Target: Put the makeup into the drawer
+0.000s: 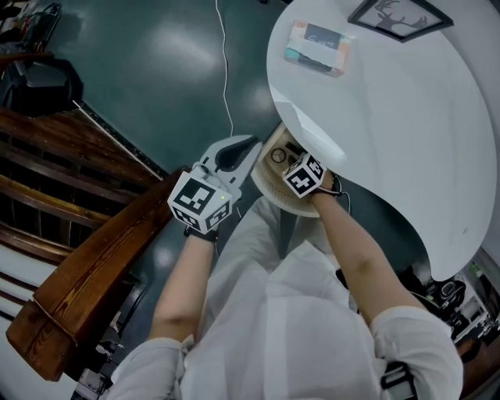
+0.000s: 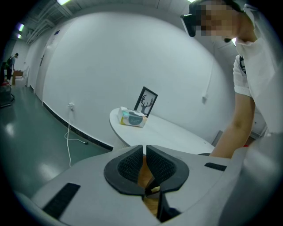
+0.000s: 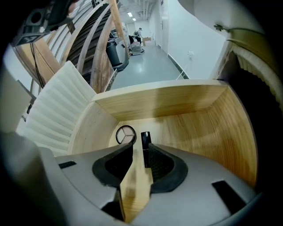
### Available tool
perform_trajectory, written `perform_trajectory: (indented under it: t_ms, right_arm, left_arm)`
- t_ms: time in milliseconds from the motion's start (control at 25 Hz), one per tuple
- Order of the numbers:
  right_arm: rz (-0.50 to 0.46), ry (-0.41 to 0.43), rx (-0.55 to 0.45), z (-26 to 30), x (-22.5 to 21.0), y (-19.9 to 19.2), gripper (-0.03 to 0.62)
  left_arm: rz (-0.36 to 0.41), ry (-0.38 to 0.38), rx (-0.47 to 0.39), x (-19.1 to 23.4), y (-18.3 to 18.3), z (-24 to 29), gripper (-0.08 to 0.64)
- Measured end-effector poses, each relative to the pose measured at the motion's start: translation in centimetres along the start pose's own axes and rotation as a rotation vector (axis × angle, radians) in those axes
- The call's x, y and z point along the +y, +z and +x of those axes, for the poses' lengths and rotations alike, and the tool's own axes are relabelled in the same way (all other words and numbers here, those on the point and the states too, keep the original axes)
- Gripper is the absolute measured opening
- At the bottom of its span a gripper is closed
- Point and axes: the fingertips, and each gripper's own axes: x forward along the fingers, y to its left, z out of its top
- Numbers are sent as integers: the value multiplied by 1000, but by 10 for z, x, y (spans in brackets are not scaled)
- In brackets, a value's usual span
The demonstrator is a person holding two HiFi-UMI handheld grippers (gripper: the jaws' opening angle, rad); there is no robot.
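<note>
Under the white round table point(image 1: 406, 133) a curved wooden drawer point(image 1: 266, 189) stands pulled out. A round compact point(image 3: 125, 134) and a black makeup tube point(image 3: 144, 137) lie on its floor point(image 3: 185, 128); the compact point(image 1: 279, 155) also shows from above. My right gripper point(image 3: 140, 146) points steeply down into the drawer and is open. The tube lies below the gap, close to the right pad, with no pad pressing on it. My left gripper point(image 1: 251, 147) rests at the drawer's left rim. Its jaws point(image 2: 144, 148) are shut, with only a slit of wood showing between them.
A tissue pack point(image 1: 319, 45) and a framed deer picture point(image 1: 400, 16) stand on the tabletop. A wooden bench point(image 1: 101, 258) runs along the left. A white cable point(image 1: 225, 70) crosses the green floor. The person's legs are close under the drawer.
</note>
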Motion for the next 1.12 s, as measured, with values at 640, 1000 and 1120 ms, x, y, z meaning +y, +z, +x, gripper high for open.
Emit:
perform_trajectory:
  t_ms: [640,1000,1120]
  right_arm:
    - [41,-5,-91,-89,23,6,80]
    - [78,-47,-210,-161,27,12,69]
    - [107,-90,-271,-190,19,16,61]
  left_arm:
    - [50,-20,-44,-18,34,-22,29]
    - [85,-18,-80,-29,58,-40,29]
    - [91,-21,-94,-34,65,-46,29]
